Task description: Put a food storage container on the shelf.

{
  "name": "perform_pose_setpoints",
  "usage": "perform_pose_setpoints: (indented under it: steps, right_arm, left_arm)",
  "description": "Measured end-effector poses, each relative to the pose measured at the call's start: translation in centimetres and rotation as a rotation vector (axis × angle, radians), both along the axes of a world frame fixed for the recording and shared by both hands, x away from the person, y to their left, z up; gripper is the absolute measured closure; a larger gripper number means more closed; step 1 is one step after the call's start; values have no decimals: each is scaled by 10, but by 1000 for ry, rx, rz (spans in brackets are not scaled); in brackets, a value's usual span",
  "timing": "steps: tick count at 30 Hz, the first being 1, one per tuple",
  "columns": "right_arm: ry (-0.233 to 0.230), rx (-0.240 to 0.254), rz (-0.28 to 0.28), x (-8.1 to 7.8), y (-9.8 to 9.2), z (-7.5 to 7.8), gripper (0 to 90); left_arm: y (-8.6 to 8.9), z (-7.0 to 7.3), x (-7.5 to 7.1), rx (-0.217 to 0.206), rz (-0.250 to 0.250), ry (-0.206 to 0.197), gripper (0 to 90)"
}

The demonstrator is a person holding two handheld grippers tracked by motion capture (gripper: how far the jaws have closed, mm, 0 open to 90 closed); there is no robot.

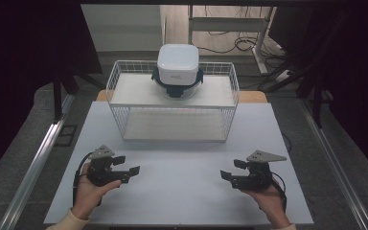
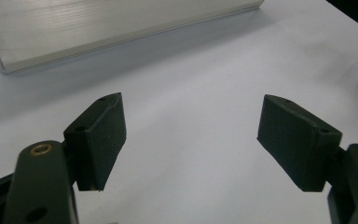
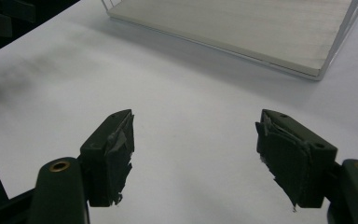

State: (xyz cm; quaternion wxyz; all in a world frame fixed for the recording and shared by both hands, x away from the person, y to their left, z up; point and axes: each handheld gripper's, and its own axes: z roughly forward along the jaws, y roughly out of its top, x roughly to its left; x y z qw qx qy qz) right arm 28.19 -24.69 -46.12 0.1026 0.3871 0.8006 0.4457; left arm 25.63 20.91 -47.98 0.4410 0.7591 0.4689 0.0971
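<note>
The wire basket (image 1: 172, 103) stood toward the far edge of the white bench (image 1: 182, 182), and everything else could be placed from it. On the pale board forming its upper shelf, near the back rim, sat a white container (image 1: 178, 64) with rounded corners and dark clasps at its sides, resting on what looked like a clear bowl-shaped base. A second pale board lay on the basket's floor, under the shelf.

Well in front of the basket, toward the near edge of the bench, the person held both tools low over the bare white surface. The left gripper (image 1: 125, 171) sat off the basket's near left corner, angled inward toward the middle of the bench, with its jaws parted wide and nothing between them; in the left gripper view I saw plain bench between the two black pads (image 2: 103, 140) and the edge of the basket's floor board beyond. The right gripper (image 1: 233, 170) sat off the basket's near right corner, also pointing inward, jaws spread and empty. Its pads (image 3: 286, 156) looked frayed, the facing peeling in ragged flakes. Neither tool touched the basket or the container; both were well apart from them.
</note>
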Motion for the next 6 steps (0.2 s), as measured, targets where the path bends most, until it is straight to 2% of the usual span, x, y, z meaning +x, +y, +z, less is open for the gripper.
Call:
perform_pose_setpoints:
  steps: [6]
  right_arm:
    - [-4, -4, -17, 0, 0, -1, 197]
  left_arm:
    - [7, 6, -2, -1, 19, -21, 227]
